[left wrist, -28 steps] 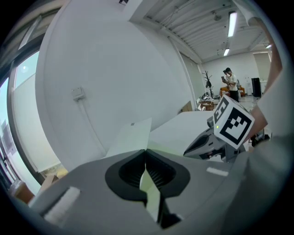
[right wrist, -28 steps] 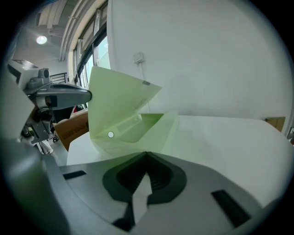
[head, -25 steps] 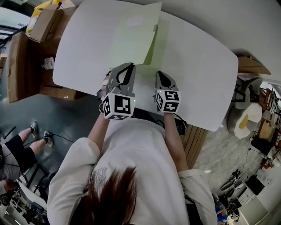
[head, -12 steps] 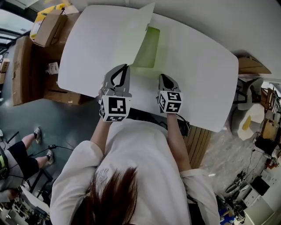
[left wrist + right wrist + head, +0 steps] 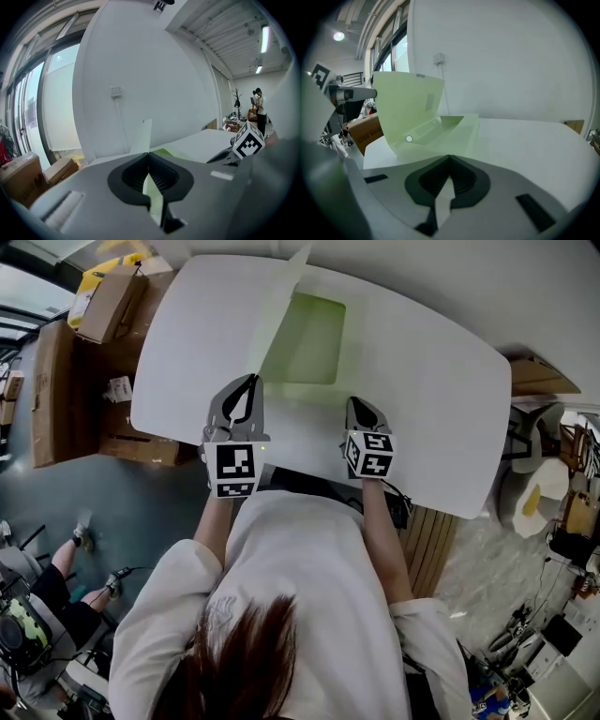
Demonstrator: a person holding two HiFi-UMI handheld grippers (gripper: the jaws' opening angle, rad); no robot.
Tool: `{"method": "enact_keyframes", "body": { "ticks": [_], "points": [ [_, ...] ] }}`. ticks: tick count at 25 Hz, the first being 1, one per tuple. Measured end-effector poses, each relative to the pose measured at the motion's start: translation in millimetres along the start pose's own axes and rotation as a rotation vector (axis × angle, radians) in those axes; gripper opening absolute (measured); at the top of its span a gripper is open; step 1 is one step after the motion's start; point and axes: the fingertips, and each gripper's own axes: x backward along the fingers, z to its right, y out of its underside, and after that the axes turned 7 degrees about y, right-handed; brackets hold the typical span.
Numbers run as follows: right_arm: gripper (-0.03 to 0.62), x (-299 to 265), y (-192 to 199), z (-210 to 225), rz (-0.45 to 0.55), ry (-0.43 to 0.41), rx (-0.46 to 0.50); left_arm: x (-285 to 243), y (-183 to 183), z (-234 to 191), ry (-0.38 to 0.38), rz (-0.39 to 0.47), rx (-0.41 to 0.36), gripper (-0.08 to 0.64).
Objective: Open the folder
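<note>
A pale green folder lies on the white table (image 5: 422, 399), its lower sheet (image 5: 305, 338) flat and its cover (image 5: 272, 310) raised nearly upright along the left side. My left gripper (image 5: 247, 382) is shut on the cover's near corner. In the left gripper view the thin sheet (image 5: 146, 136) runs edge-on out of the closed jaws (image 5: 149, 157). My right gripper (image 5: 357, 404) rests low at the lower sheet's near edge, jaws shut (image 5: 449, 157). Whether it pinches the sheet (image 5: 454, 136) I cannot tell. The curved cover (image 5: 408, 112) stands to its left.
Cardboard boxes (image 5: 56, 381) (image 5: 108, 301) sit on the floor left of the table. A bystander's legs (image 5: 47, 606) show at the lower left. Clutter and a brown board (image 5: 539, 376) lie to the right. A white wall runs behind the table.
The left gripper has moved left and up with the cover, which has swung from almost flat to nearly upright, baring the green inside. The right gripper has stayed put.
</note>
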Motion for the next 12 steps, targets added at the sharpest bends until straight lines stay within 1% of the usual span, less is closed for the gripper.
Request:
{"method": "enact_keyframes", "body": {
  "ticks": [8, 12],
  "points": [
    [0.006, -3.0, -0.3, -2.2, -0.003, 0.016, 0.002, 10.4, 8.5, -28.4, -0.051, 0.016, 0.077, 0.009],
    [0.006, -2.8, 0.0, -2.0, 0.005, 0.0, -0.009, 15.7, 12.7, -40.4, -0.075, 0.019, 0.102, 0.009]
  ]
}}
